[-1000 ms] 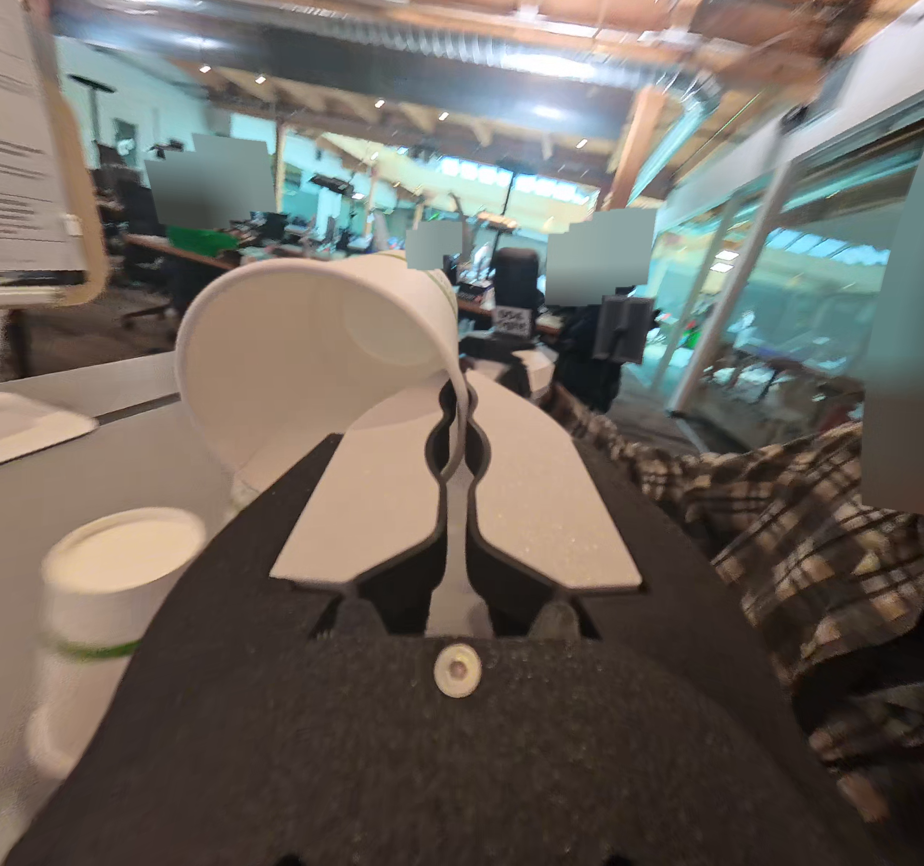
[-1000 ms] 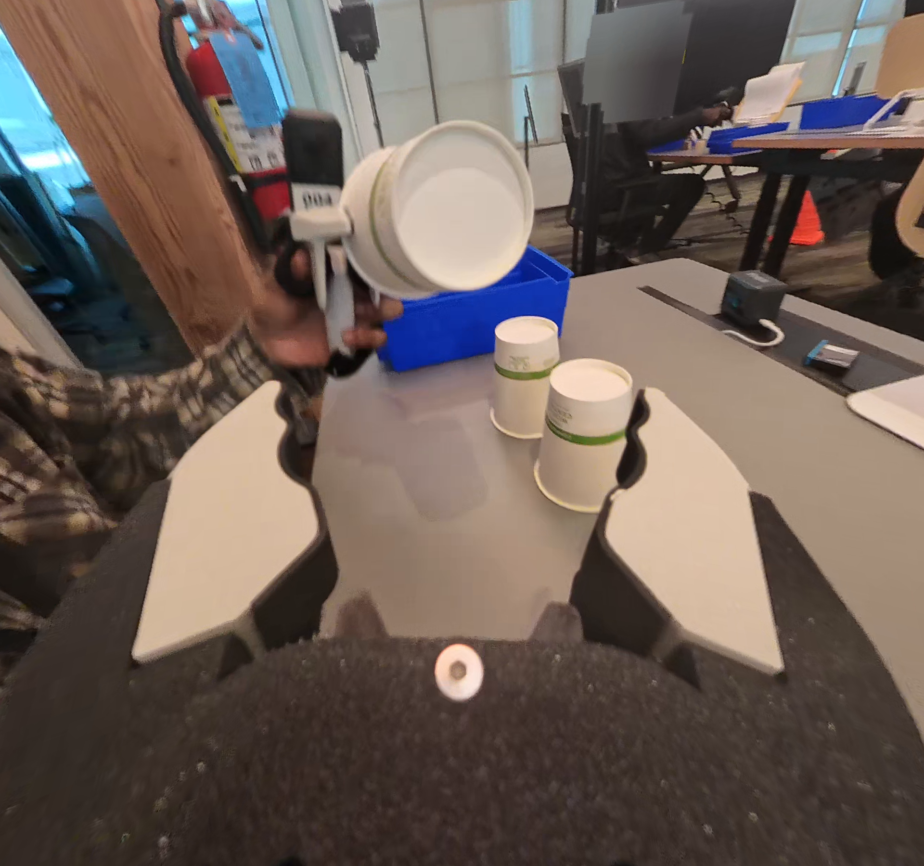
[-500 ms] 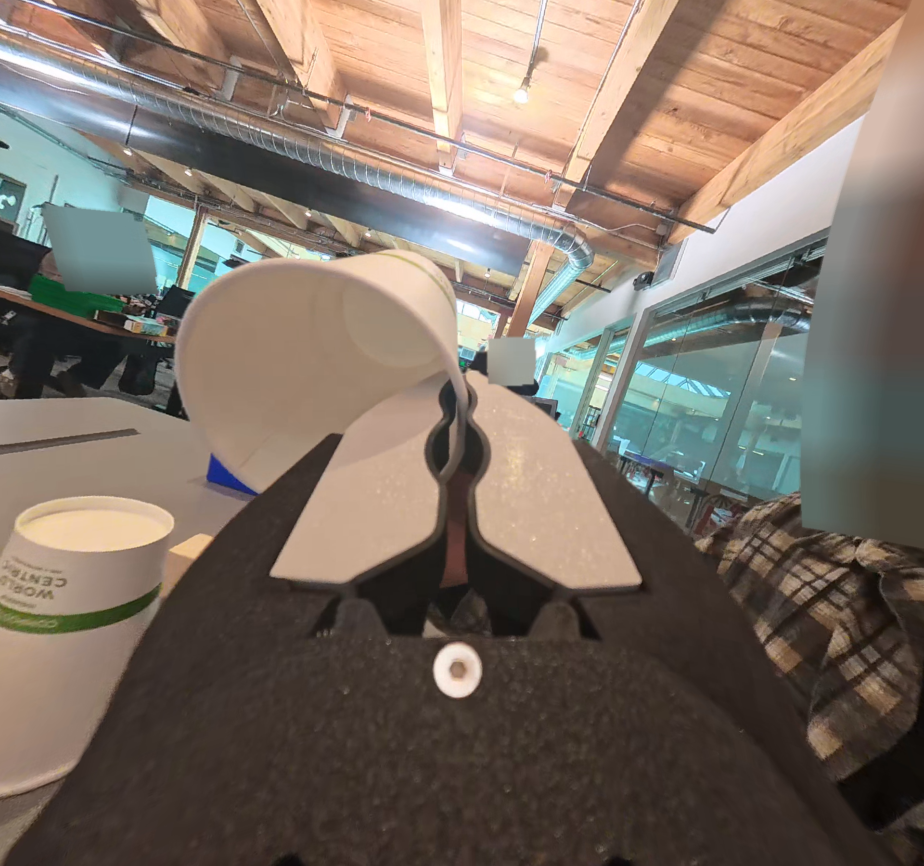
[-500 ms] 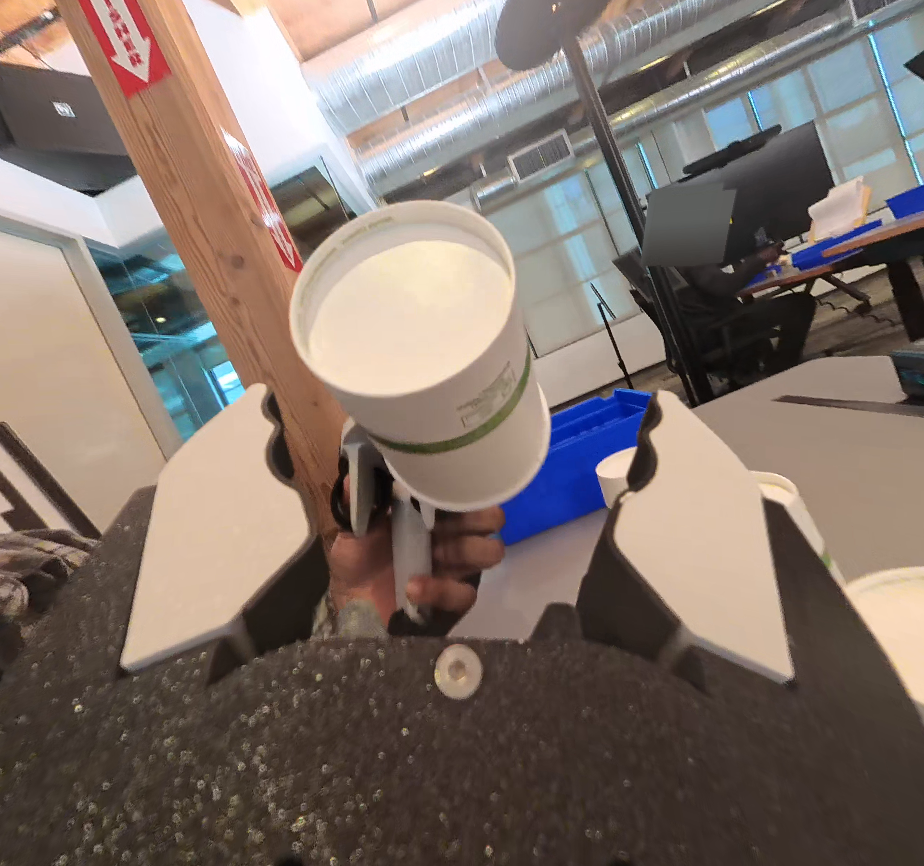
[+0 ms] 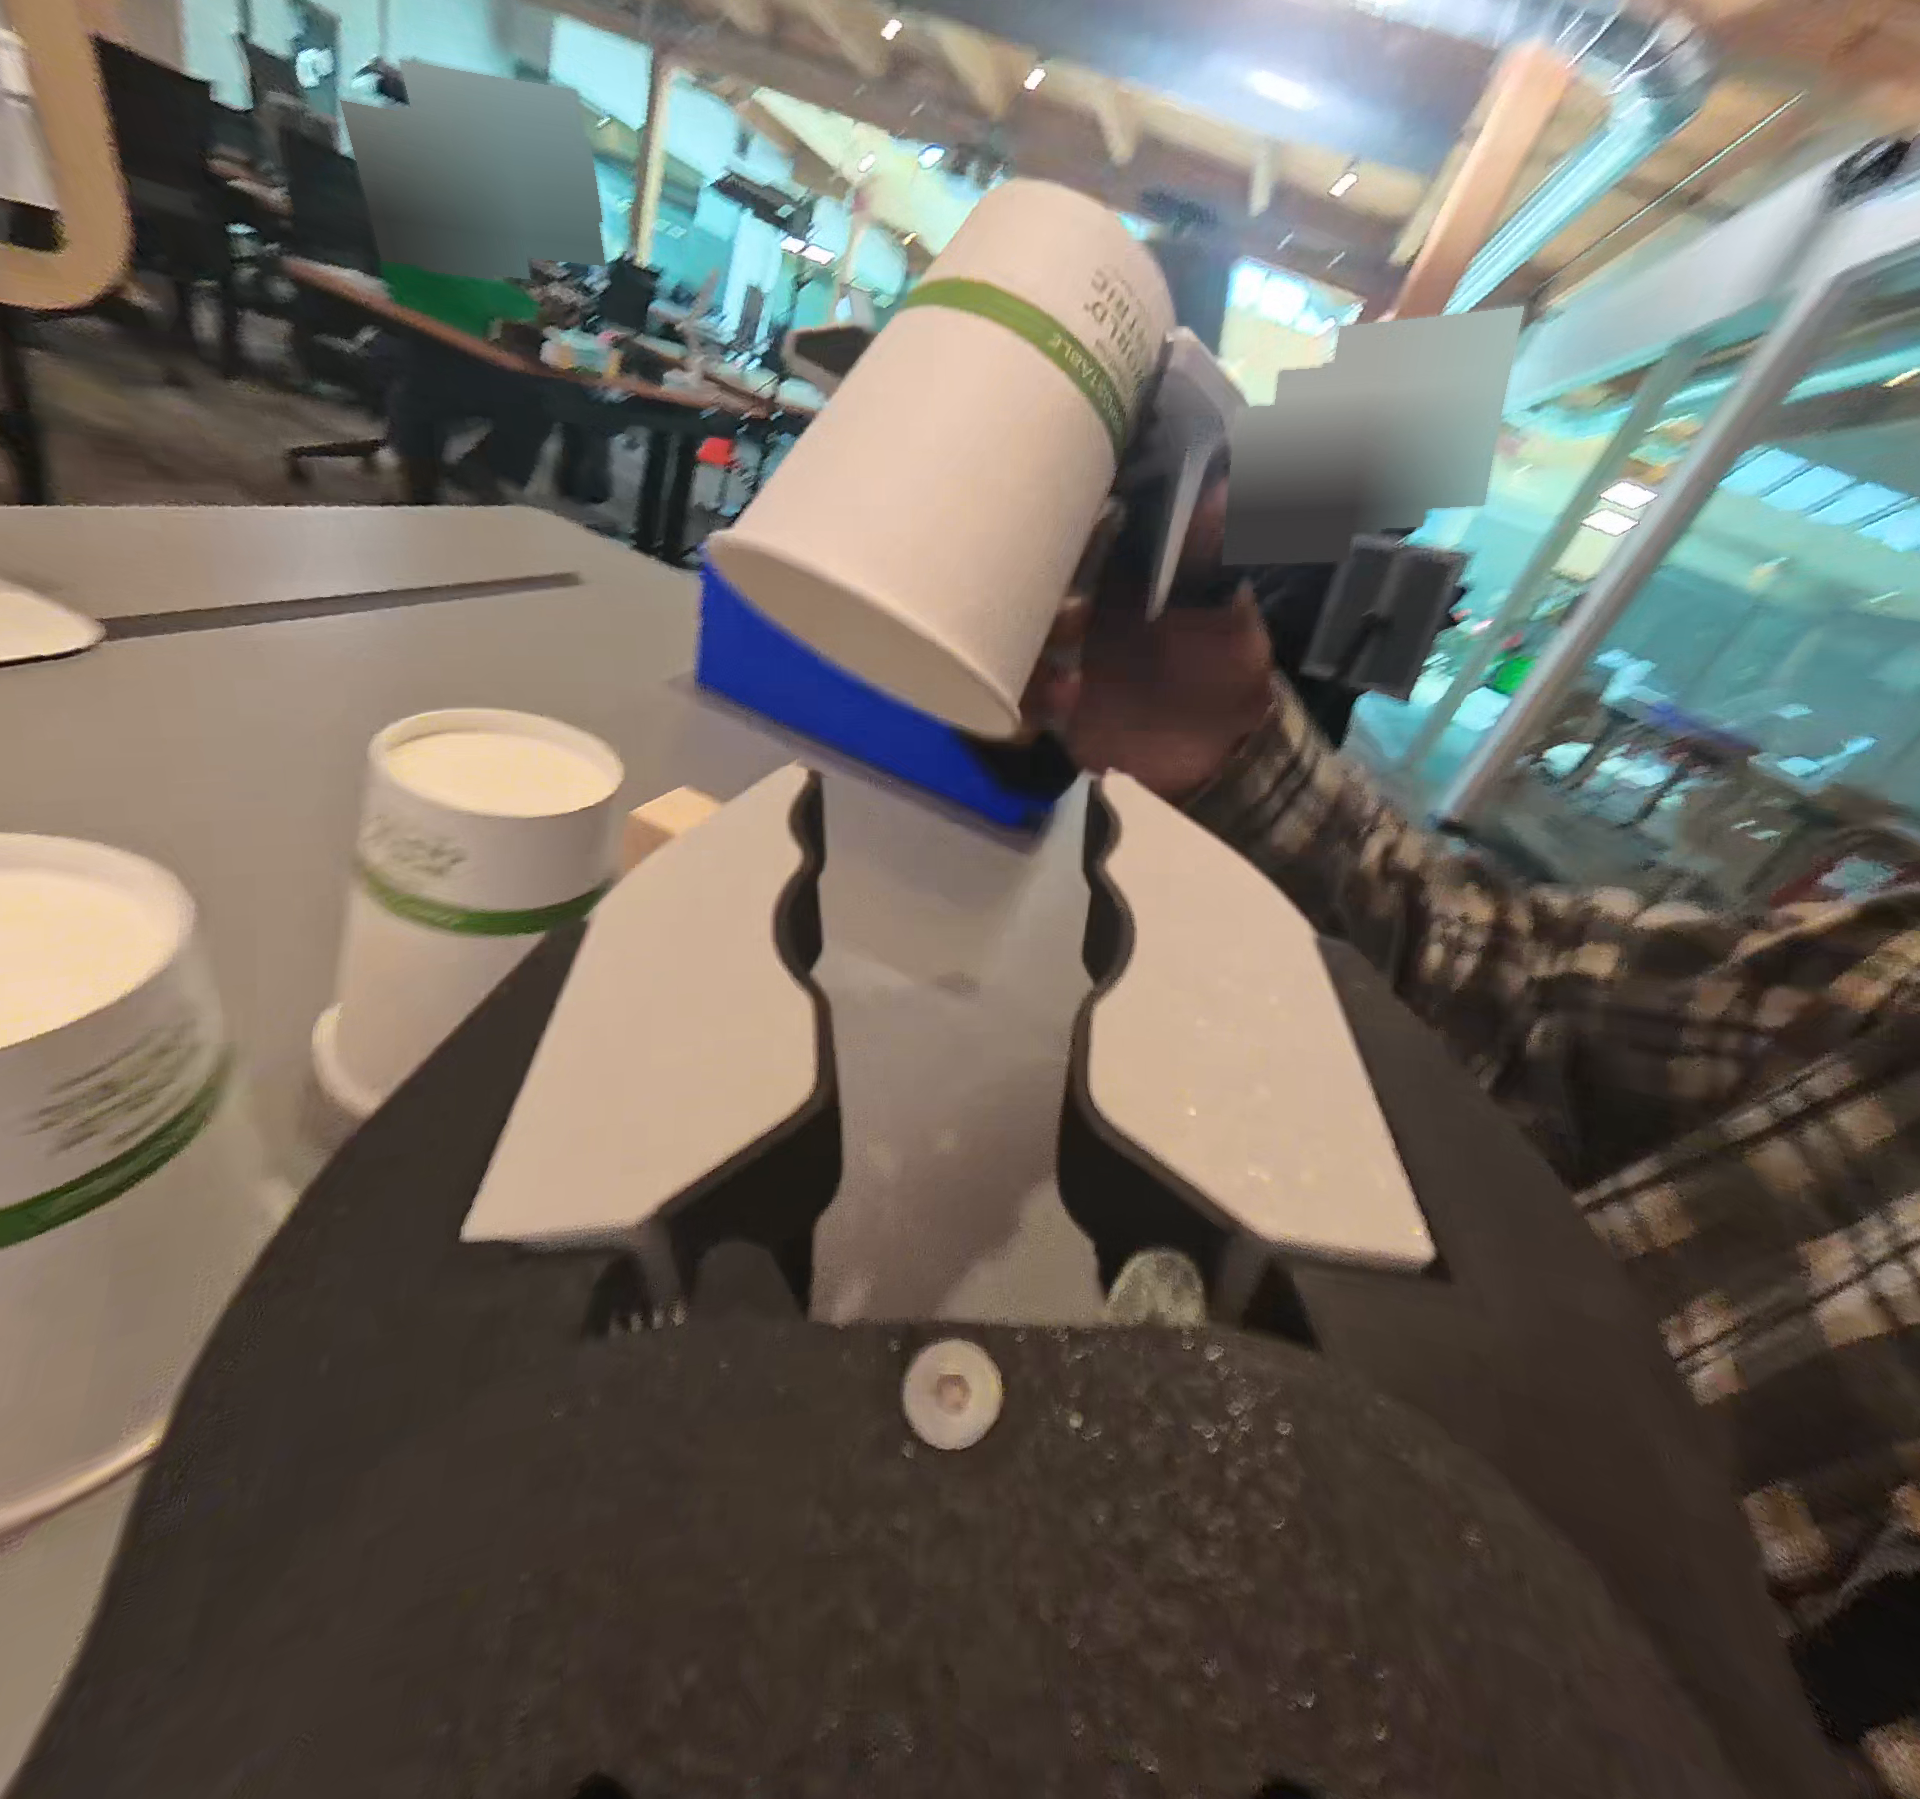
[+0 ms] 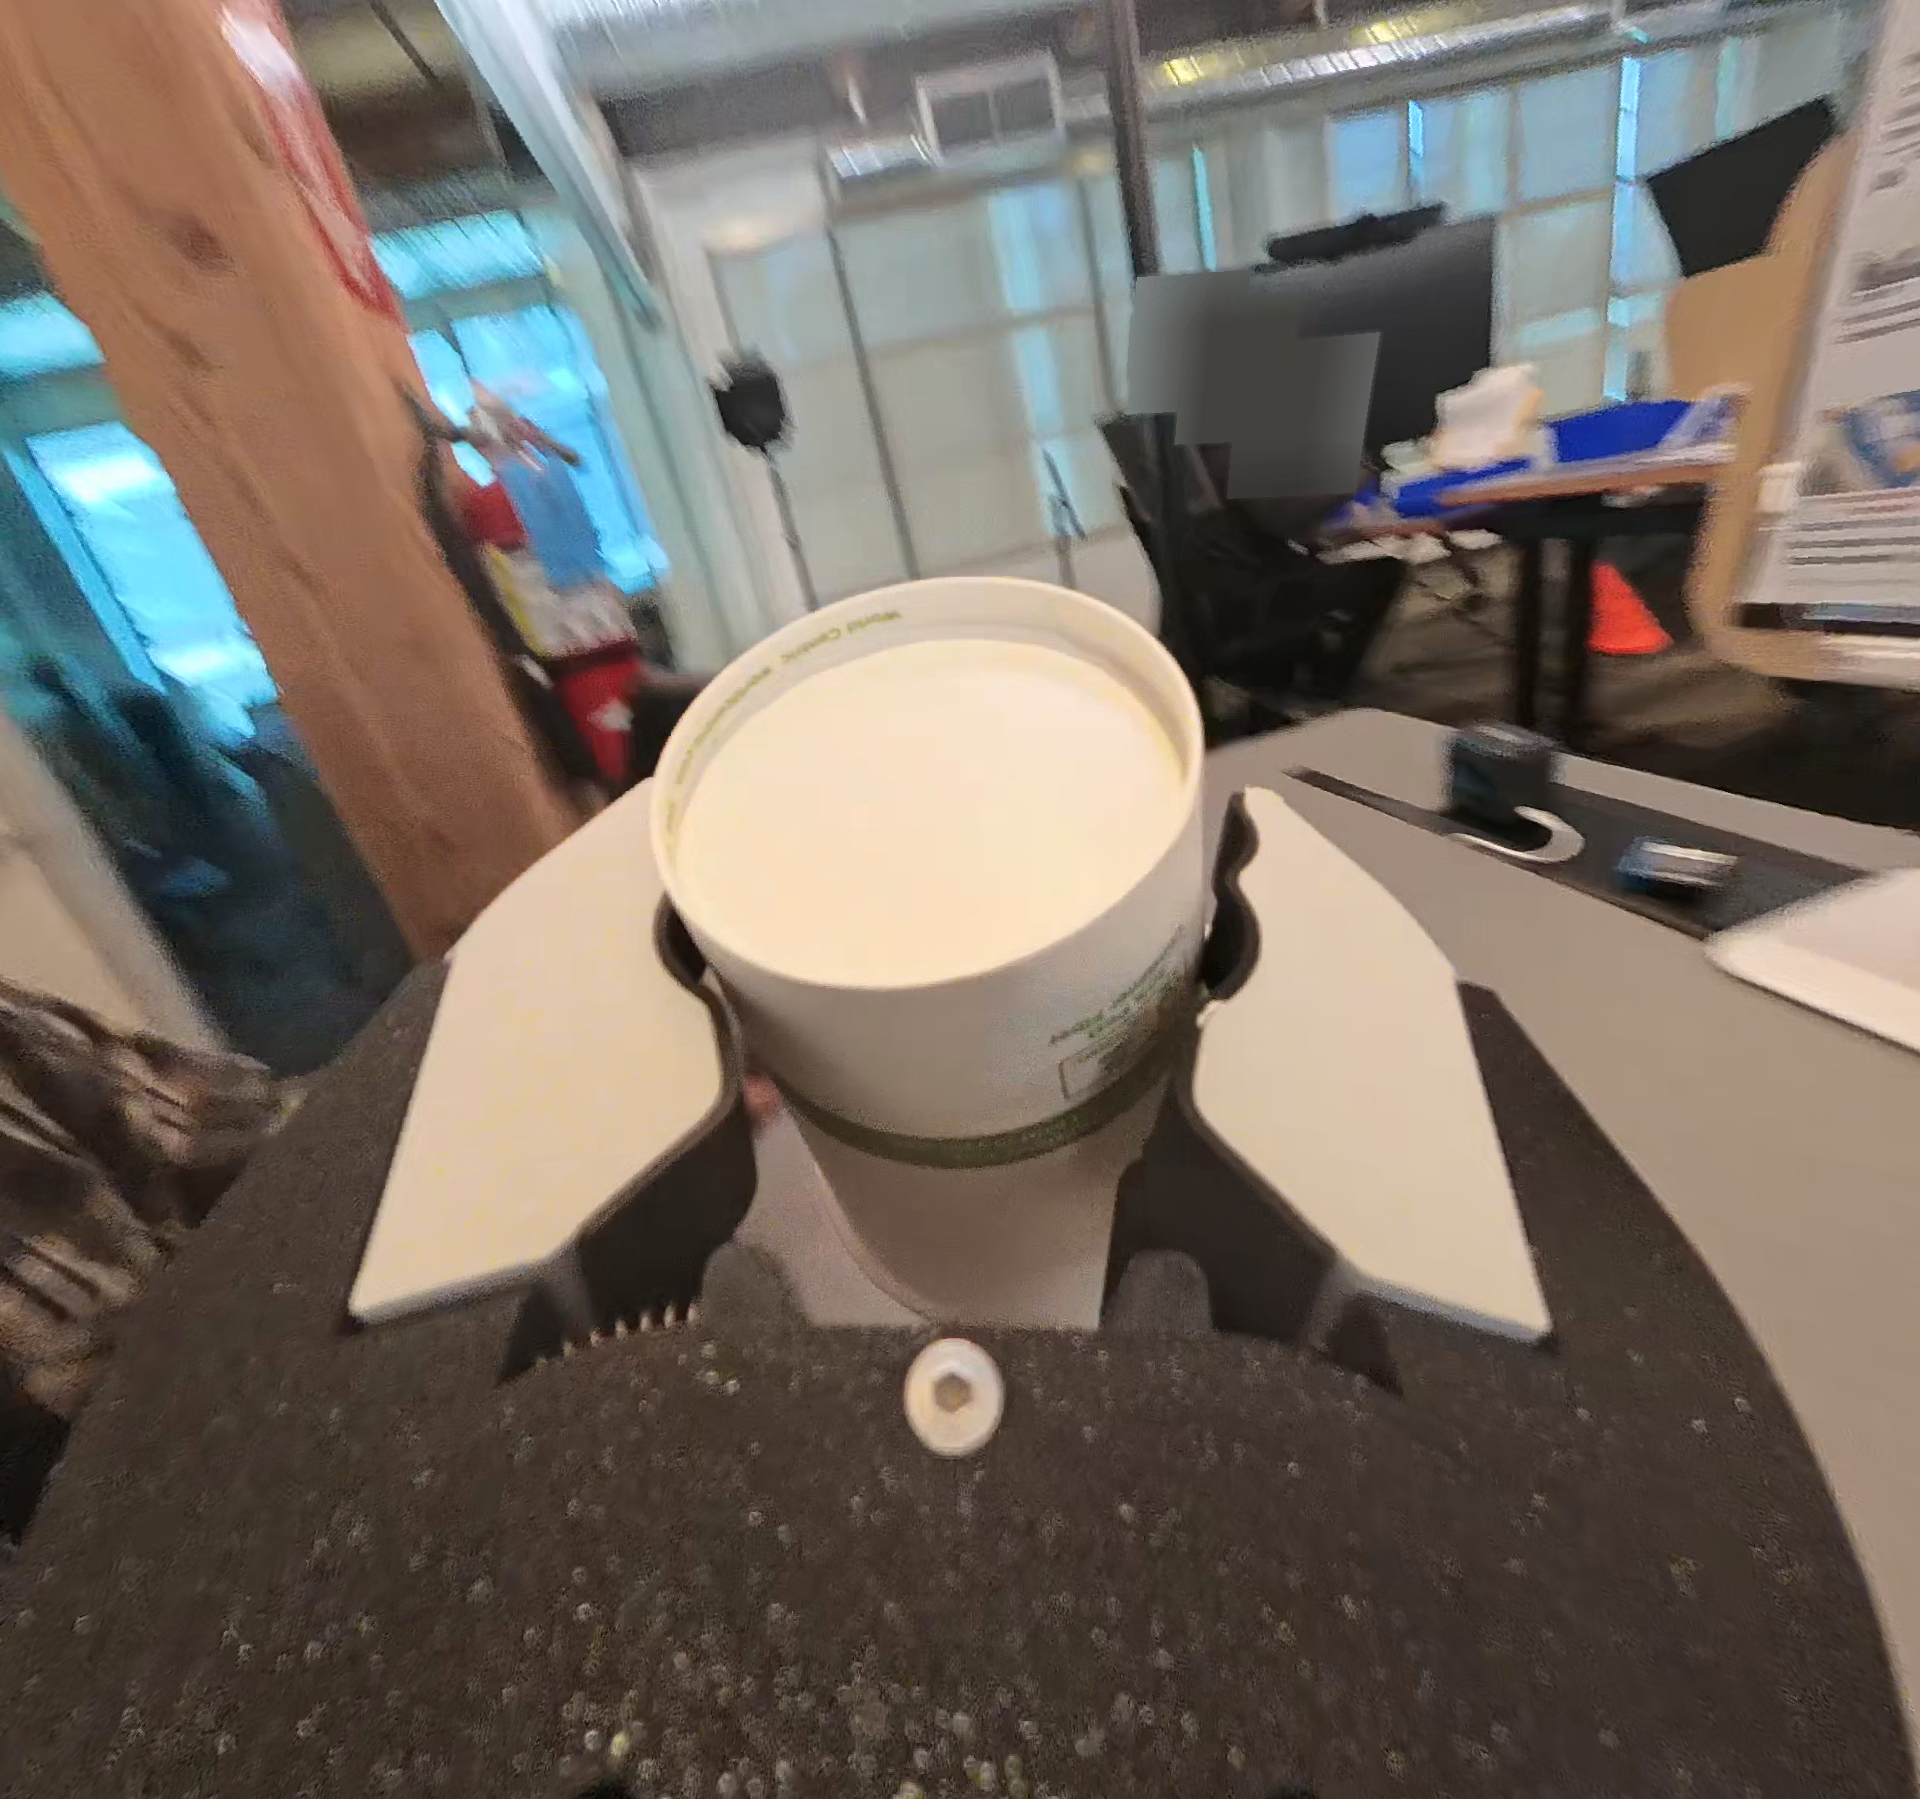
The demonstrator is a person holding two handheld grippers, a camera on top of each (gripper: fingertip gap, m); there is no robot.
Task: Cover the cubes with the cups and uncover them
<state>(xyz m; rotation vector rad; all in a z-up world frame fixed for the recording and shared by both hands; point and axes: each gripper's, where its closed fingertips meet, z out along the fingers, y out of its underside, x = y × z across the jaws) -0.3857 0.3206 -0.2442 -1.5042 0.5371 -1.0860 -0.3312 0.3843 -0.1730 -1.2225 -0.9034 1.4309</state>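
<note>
My right gripper (image 6: 951, 918) is shut on a white paper cup with a green band (image 6: 925, 845), its fingers on both sides near the closed base, which faces the camera. In the left wrist view the same cup (image 5: 935, 461) hangs tilted in the air, mouth down-left, held by the right gripper (image 5: 1153, 502). My left gripper (image 5: 945, 793) is open and empty, below and in front of that cup. Two more cups stand upside down on the grey table: one (image 5: 488, 876) at mid-left, one (image 5: 83, 1126) at the near left. A corner of a wooden cube (image 5: 665, 819) shows behind the mid-left cup.
A blue bin (image 5: 862, 710) sits on the table (image 5: 260, 689) behind the held cup. A person's plaid sleeve (image 5: 1558, 1022) reaches in from the right. In the right wrist view a wooden pillar (image 6: 208, 399) stands at left and a small black device (image 6: 1496, 783) sits on the table at right.
The left gripper let go of the cup and opened. The right gripper closed on the cup near its base and now holds it. The left view tipped down toward the table.
</note>
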